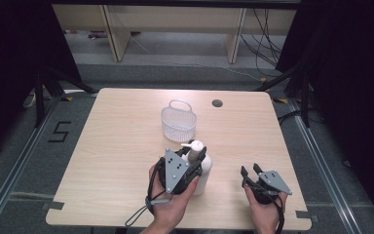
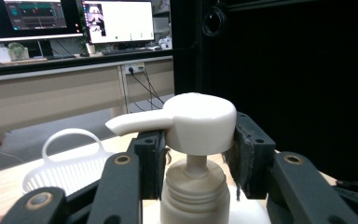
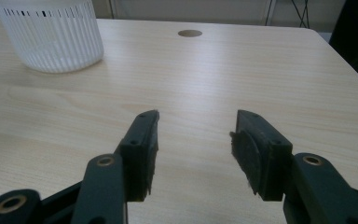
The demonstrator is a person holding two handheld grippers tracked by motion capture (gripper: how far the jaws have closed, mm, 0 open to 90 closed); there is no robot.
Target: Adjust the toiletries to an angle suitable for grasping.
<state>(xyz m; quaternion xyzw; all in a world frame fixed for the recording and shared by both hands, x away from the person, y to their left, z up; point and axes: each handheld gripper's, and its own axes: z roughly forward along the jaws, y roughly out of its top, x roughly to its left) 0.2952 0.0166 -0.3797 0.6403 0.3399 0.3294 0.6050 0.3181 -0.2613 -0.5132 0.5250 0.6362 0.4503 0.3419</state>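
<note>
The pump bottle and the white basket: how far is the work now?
Done: the left gripper has closed on the pump bottle below its pump head. In hand: the bottle stands on the table, before the white basket. Left: probably putting it inside. The right gripper waits open.

On the table (image 1: 117, 146) the bottle (image 1: 202, 173) stands just before the basket (image 1: 178, 122), with the right gripper (image 1: 249, 169) to its right
</note>
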